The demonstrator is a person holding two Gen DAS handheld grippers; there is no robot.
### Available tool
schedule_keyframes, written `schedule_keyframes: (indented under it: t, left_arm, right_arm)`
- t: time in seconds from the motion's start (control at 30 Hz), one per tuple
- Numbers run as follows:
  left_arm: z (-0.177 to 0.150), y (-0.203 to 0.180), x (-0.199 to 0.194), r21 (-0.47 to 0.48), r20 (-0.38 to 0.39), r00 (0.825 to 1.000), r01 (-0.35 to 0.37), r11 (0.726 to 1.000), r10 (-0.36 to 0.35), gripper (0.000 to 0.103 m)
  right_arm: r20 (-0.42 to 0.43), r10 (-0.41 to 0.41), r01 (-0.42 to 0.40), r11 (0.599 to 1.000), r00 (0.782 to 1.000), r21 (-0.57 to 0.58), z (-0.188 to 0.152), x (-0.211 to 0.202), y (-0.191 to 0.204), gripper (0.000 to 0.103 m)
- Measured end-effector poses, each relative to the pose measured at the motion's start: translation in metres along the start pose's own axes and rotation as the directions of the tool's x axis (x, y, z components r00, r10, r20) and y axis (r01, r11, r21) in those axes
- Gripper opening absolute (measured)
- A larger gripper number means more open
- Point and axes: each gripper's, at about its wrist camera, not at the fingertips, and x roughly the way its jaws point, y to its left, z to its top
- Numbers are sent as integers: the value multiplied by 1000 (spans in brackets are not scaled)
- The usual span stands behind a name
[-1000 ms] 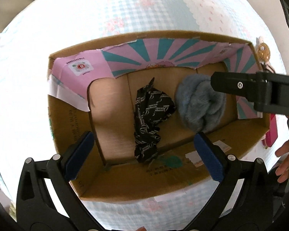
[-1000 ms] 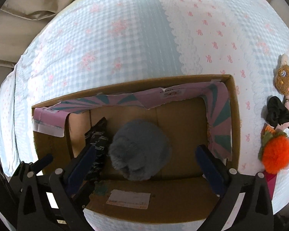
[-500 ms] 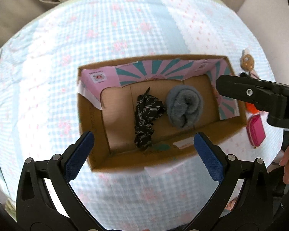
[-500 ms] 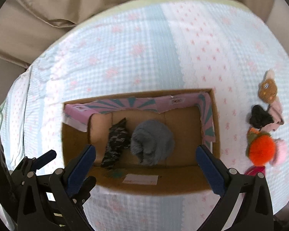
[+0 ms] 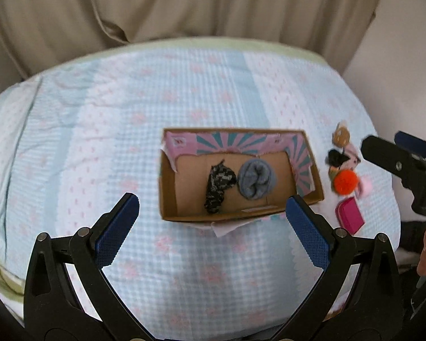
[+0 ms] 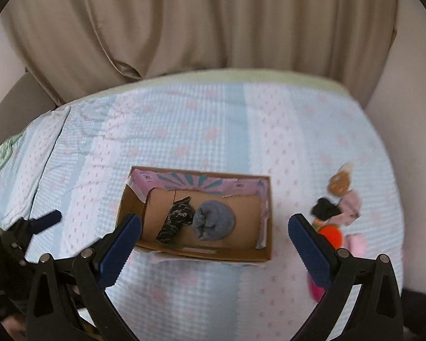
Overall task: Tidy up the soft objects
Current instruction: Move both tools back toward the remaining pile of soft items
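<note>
Two soft items lie in the box [image 5: 242,209]; a pile [image 5: 344,170] waits right of it; both grippers [image 5: 210,216] [image 6: 213,236] gape, empty.

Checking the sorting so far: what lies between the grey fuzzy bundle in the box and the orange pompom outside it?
In the left wrist view, between grey bundle and orange pompom: bare box floor, the cardboard box right wall with its pink-teal flap, then bedspread.

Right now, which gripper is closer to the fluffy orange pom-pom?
Right. The right gripper hovers open beside the orange pom-pom, while the left gripper is open nearer the cardboard box.
</note>
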Motion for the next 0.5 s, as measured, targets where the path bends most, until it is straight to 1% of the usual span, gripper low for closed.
schedule_keyframes:
  t: [0.1, 0.17, 0.33, 0.5]
  left_arm:
    - [-4, 5, -30, -27, 61, 998, 3, 1000, -1, 103]
    - [-6, 6, -45, -30, 93, 996, -2, 1000, 5, 103]
    - [-8, -1, -73, -31, 156, 988, 13, 999, -8, 103]
    - [-5, -17, -86, -22, 183, 983, 38, 999, -33, 103]
  right_arm:
    - [67, -10, 12, 1000, 998, -26, -9, -27, 4, 103]
    - [94, -22, 24, 999, 995, -26, -15, -41, 6, 103]
    - [157, -40, 35, 999, 987, 34, -30, -73, -5, 103]
    - [184, -70, 53, 994, 980, 99, -43, -96, -34, 103]
